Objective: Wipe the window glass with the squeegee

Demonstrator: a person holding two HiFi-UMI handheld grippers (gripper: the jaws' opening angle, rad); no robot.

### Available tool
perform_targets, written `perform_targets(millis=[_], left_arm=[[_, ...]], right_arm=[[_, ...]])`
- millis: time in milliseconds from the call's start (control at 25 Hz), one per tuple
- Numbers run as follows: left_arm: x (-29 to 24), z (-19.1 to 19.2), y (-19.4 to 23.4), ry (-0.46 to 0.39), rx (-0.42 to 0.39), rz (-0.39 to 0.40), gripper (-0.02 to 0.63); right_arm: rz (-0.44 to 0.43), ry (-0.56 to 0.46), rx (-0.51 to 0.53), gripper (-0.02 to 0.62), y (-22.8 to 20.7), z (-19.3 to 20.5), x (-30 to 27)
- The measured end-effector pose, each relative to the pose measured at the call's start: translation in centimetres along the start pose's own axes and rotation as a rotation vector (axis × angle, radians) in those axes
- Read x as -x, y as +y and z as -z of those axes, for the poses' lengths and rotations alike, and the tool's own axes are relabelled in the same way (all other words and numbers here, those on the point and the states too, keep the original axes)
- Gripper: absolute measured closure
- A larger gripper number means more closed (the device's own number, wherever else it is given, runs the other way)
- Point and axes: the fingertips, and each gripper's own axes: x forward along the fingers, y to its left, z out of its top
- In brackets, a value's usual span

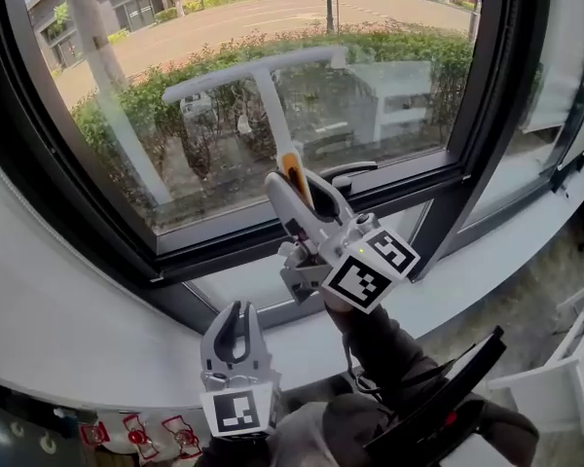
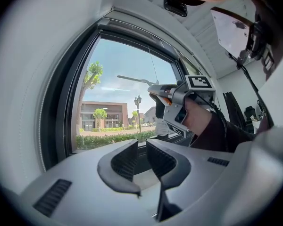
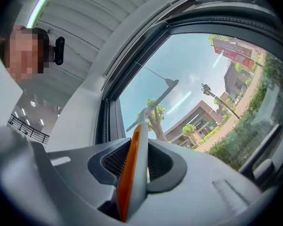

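Observation:
A white T-shaped squeegee [image 1: 270, 100] with an orange grip lies with its blade against the window glass [image 1: 399, 27], about mid-pane. My right gripper [image 1: 303, 191] is shut on the orange handle [image 3: 133, 160], which runs up between its jaws to the blade [image 3: 153, 102]. My left gripper [image 1: 236, 311] hangs low and to the left over the sill, away from the glass; its jaws are together with nothing between them. The left gripper view shows those jaws [image 2: 141, 146] and, beyond them, the right gripper [image 2: 173, 100] holding the squeegee [image 2: 136, 80].
A dark window frame [image 1: 472, 115] surrounds the pane, with a handle [image 1: 352, 170] at its lower edge. A wide white sill [image 1: 68, 300] runs below. A white unit [image 1: 565, 368] stands at the right and a black bar [image 1: 453, 392] sits near my right arm.

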Motion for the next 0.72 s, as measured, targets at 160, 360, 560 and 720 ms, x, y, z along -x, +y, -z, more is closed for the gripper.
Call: perform_targets(millis=[160, 360, 560, 720], left_arm=[[-0.5, -0.2, 0.3, -0.008, 0.001, -0.028, 0.554], [-0.5, -0.6, 1.1, -0.015, -0.013, -0.071, 0.554], [-0.8, -0.9, 1.7, -0.019, -0.020, -0.094, 0.554], [-1.4, -0.7, 2.3, -0.019, -0.015, -0.106, 0.554]], right_arm=[[-0.033, -0.024, 0.018, 0.505, 0.1, -1.2, -1.8], [-0.072, -0.033, 0.031, 0.505, 0.3, -1.9, -3.2], [-0.076, -0.033, 0.005, 0.505, -0.4, -1.5, -4.1], [-0.074, -0.042, 0.006, 0.505, -1.2, -1.3, -4.7]])
